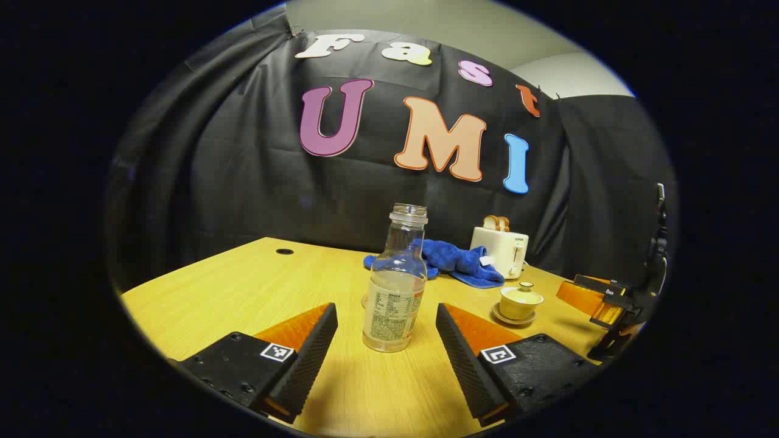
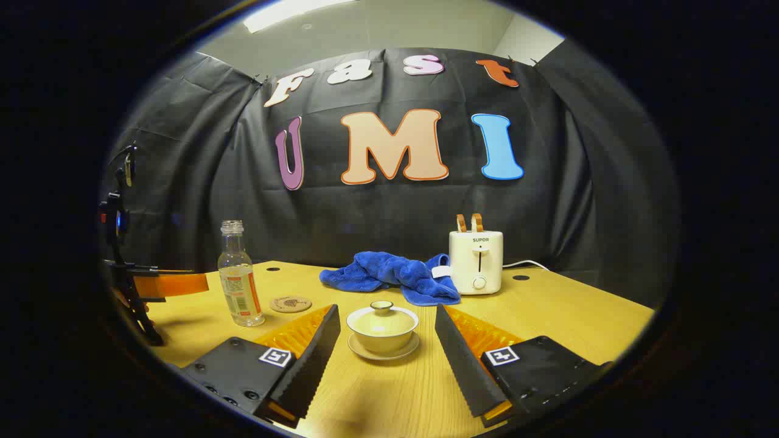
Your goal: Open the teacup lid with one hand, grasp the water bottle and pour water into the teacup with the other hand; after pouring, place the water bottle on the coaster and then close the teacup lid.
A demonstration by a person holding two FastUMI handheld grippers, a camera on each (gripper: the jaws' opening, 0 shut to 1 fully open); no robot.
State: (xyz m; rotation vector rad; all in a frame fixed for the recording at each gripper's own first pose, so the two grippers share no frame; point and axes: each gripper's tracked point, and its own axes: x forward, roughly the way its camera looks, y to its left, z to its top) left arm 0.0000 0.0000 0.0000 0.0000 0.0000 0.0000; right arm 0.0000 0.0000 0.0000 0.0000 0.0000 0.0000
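Sitting lidded on its saucer (image 2: pixel 383 354), the teacup (image 2: pixel 382 329) stands near the table's front, framed between the right gripper's (image 2: pixel 384 347) spread fingers, neither touching it. The lid (image 2: pixel 381 314) is still on; its small round knob is the obvious place to pinch. It looks like glazed ceramic, so I judge it light, hard, slippery and easily chipped: a gentle, centred grip and a straight lift suit it.

The water bottle (image 1: pixel 395 286) stands upright and uncapped between the left gripper's (image 1: pixel 386 340) wide-open fingers, also untouched. It looks like clear rigid glass or plastic, about half full, so moderately heavy and smooth; taking it around the labelled lower body should steady it.

The round coaster (image 2: pixel 290 303) lies just beside the bottle. Farther back on the wooden table (image 2: pixel 578 316) lie a blue towel (image 2: pixel 389 274) and a white toaster (image 2: pixel 476 260).
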